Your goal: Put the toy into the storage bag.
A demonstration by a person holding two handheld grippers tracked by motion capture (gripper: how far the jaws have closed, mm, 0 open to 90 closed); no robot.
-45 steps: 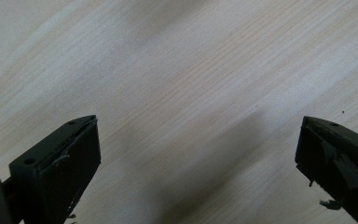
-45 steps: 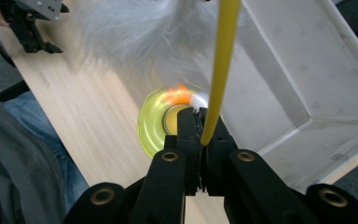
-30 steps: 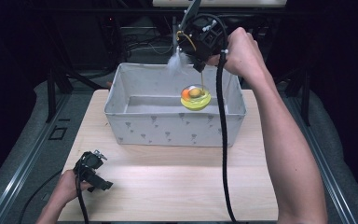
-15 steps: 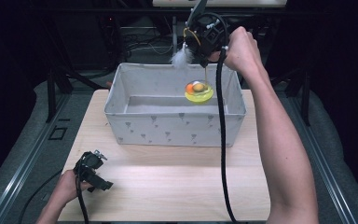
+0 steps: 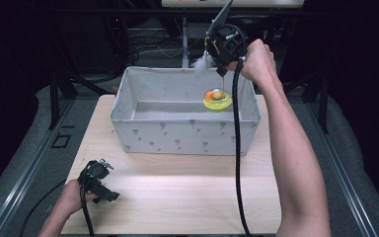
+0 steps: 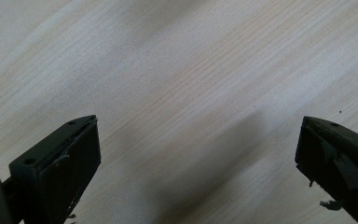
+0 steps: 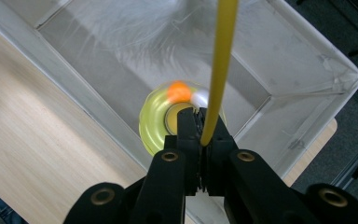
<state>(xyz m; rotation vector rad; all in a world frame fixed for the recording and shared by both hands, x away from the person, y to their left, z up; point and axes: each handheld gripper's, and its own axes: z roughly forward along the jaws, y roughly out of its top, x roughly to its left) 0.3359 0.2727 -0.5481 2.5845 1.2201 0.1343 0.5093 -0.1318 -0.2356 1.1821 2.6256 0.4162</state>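
Feather wand [image 7: 219,70]: a thin yellow stick with a white feather tuft [image 5: 200,62] at one end, clamped between the closed jaws of the right gripper [image 7: 204,135]. Working from the near edge of the tabletop [image 5: 177,197] outward, the left gripper [image 5: 96,178] rests low at the near left corner, jaws wide apart with nothing between them, bare wood grain beneath. Beyond it stands the grey fabric bin [image 5: 187,133], set toward the far edge. The right gripper hangs above the bin's far right corner, the wand raised over a yellow-green disc toy [image 5: 217,101] bearing an orange ball [image 7: 179,91], which lies on the bin floor in that corner. Risks, as judged: the stick is slim and held near one end, so it could pivot or slip in the jaws; if released from this height it may strike the disc toy, or catch the soft rim and fall outside the bin.
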